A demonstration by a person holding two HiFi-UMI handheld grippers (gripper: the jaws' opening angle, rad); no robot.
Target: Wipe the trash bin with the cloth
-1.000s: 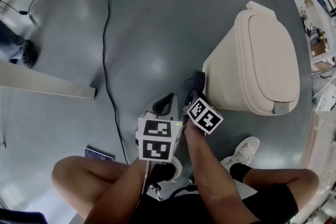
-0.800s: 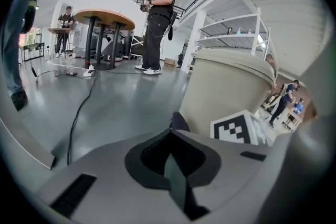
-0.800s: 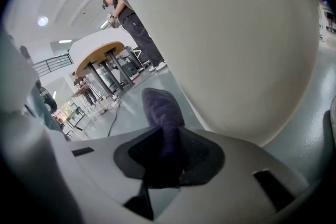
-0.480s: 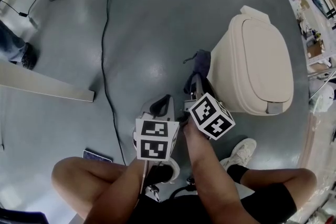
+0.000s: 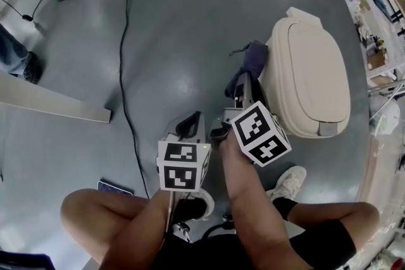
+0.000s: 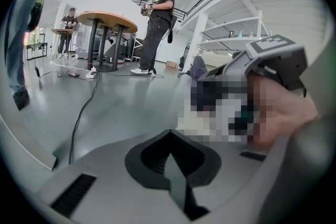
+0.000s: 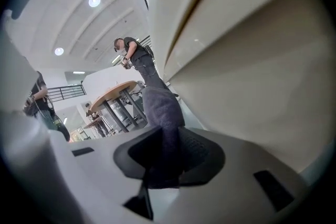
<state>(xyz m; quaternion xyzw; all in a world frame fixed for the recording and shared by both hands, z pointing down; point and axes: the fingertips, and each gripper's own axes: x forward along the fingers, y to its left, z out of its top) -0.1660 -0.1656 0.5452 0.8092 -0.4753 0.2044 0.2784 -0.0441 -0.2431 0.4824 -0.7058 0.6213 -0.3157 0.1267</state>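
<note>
Right gripper view: the fingers of the right gripper are clamped on the cloth, whose free end stands up past the fingertips. The pale side wall of the bin fills the frame just to the right of it. That is the relation that counts: the bin lies to the right of the fingers, and its wall runs along nearly the same line as they point.

In the head view the cloth sits at the bin's near-left side, up by the lid edge. It looks to be touching the wall there, though contact cannot be fully confirmed. The bin's long axis runs away from the person, so a wiping stroke would probably travel along that wall rather than across it.

The left gripper hangs low over the floor on the far side of the right gripper from the bin — fingers together, holding nothing. The right hand is plainly the nearer one.
</note>
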